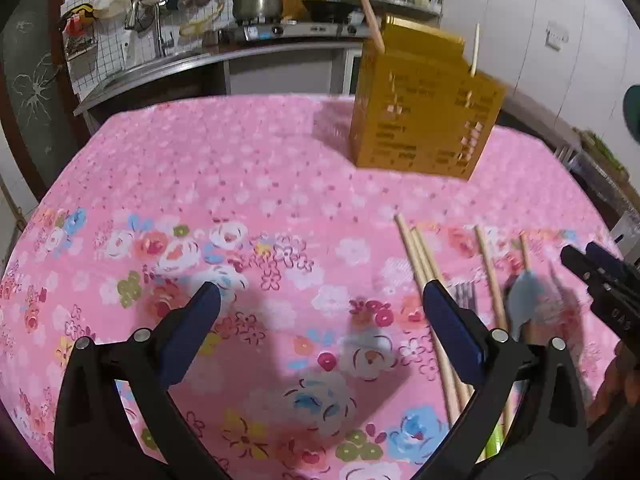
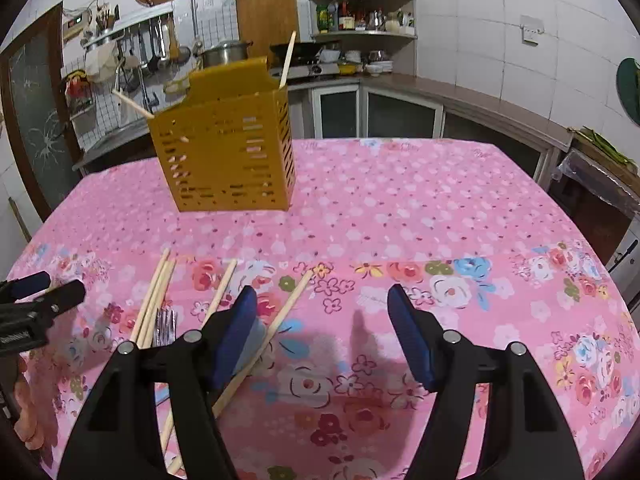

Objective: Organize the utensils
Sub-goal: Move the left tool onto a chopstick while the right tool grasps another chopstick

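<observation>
Two black hand-held grippers with blue finger pads hang over a table under a pink floral tablecloth (image 2: 400, 208).

Left gripper (image 1: 320, 300): jaws spread wide, nothing between the pads, only bare cloth beneath. Its right-hand finger lies over the near ends of a bundle of pale wooden chopsticks (image 1: 416, 252). White characters, too small and blurred to read, show on its black body in the right wrist view.

Right gripper (image 2: 322, 296): jaws apart, nothing clamped; tablecloth shows through the gap. White markings on its body in the left wrist view, also unreadable. Its left-hand finger stands in front of one slanting single chopstick (image 2: 288, 304).

Loose utensils: several chopsticks lying flat on the cloth, between the two grippers; a metal fork (image 2: 163, 326) with tines showing beside the bundle; a grey-blue spoon-shaped piece (image 1: 524, 296), blurred, just beyond the chopsticks in the left wrist view.

Holder: mustard-yellow slotted plastic utensil caddy (image 2: 228, 156), upright farther back on the table, well apart from the loose utensils, with two chopsticks already leaning out of its top. No lettering legible on it.

Background: kitchen counter with steel pot (image 2: 226, 53), gas stove, wooden cutting board (image 2: 266, 24), hanging ladles, corner shelf of bottles; labels unreadable.
</observation>
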A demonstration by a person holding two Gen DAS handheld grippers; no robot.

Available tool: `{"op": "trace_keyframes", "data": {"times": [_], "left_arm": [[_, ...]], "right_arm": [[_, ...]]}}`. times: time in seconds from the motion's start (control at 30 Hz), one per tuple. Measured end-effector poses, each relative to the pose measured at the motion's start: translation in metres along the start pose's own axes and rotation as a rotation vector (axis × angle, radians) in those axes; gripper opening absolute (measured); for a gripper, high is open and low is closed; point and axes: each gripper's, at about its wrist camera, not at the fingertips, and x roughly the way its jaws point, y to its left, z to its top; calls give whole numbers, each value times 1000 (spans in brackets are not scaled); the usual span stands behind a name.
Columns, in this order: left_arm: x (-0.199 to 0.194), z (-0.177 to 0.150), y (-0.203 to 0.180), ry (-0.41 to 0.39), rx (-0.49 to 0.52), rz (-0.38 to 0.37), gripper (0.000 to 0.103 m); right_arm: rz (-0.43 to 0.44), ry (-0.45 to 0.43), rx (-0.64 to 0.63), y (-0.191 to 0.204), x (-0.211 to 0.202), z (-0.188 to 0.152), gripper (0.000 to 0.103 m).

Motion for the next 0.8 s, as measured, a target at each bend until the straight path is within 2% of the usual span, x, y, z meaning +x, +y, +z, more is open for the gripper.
{"op": "trace_keyframes", "data": {"times": [0.17,0.27,0.4,0.5,0.57,0.7,0.77,0.8], "left_arm": [[15,0,-6,52,-11,-35,95],[22,4,-12,72,-5,-46,87],[33,10,-22,93,-20,-61,74],[44,10,-30,130,-18,-70,57],[46,11,-36,120,-3,-50,55],[49,13,-40,122,16,-60,41],[52,15,-43,121,32,-52,36],[53,16,-44,123,38,-53,30]], "right_arm": [[11,60,15,1,18,-1,55],[18,94,31,1,28,-3,49],[22,130,53,2,40,-2,45],[30,160,85,1,49,1,41],[42,181,104,-1,55,1,39],[26,193,88,5,62,1,35],[25,195,84,8,65,3,28],[38,197,81,9,66,3,20]]}}
